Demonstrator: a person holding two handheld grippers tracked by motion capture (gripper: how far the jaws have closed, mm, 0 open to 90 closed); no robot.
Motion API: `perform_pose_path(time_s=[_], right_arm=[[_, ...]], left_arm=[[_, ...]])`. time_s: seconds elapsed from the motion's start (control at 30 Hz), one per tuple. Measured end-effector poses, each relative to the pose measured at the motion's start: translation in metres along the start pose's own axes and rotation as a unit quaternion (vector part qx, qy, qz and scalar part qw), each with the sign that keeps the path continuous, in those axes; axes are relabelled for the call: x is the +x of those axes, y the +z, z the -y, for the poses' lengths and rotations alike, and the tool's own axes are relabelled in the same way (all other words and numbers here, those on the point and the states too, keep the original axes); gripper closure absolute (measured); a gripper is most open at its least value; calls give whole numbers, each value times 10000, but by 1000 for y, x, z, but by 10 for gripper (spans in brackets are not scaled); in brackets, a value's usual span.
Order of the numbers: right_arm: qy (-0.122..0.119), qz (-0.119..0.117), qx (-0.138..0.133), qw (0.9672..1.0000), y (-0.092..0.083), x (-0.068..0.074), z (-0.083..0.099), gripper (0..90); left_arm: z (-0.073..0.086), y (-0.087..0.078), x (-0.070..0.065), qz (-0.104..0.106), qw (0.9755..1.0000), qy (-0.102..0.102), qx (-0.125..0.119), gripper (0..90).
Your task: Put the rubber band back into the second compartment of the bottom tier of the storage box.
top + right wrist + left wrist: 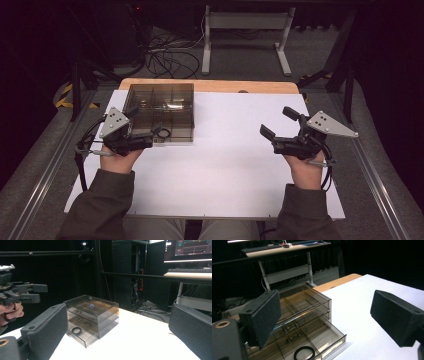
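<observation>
left hand-held gripper (pixel 146 131) wide open, empty.

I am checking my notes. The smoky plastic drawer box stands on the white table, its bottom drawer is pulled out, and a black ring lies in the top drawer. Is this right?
Not quite. The black ring lies in the pulled-out bottom drawer, not the top one; the left gripper view shows it. The drawer box does stand on the white table.

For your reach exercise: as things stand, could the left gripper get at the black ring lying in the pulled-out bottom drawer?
Probably yes. The bottom drawer stands pulled out, so the black ring lies uncovered from above. The left gripper hovers just beside it with jaws wide open and nothing between them. Only the drawer's low walls could hamper the pads.
</observation>
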State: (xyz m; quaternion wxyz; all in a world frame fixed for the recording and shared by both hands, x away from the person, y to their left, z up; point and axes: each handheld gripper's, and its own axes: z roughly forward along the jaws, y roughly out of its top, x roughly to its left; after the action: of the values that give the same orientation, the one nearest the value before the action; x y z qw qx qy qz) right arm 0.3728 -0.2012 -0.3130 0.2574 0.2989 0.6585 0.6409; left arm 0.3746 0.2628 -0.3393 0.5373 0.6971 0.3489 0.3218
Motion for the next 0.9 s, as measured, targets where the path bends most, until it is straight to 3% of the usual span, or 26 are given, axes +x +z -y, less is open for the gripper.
perform_pose_path(time_s=[0.9], right_arm=[[19,94,1,10000,-1,-4,5,31]], left_arm=[[-1,-29,3,13,9979,-23,-649,56]])
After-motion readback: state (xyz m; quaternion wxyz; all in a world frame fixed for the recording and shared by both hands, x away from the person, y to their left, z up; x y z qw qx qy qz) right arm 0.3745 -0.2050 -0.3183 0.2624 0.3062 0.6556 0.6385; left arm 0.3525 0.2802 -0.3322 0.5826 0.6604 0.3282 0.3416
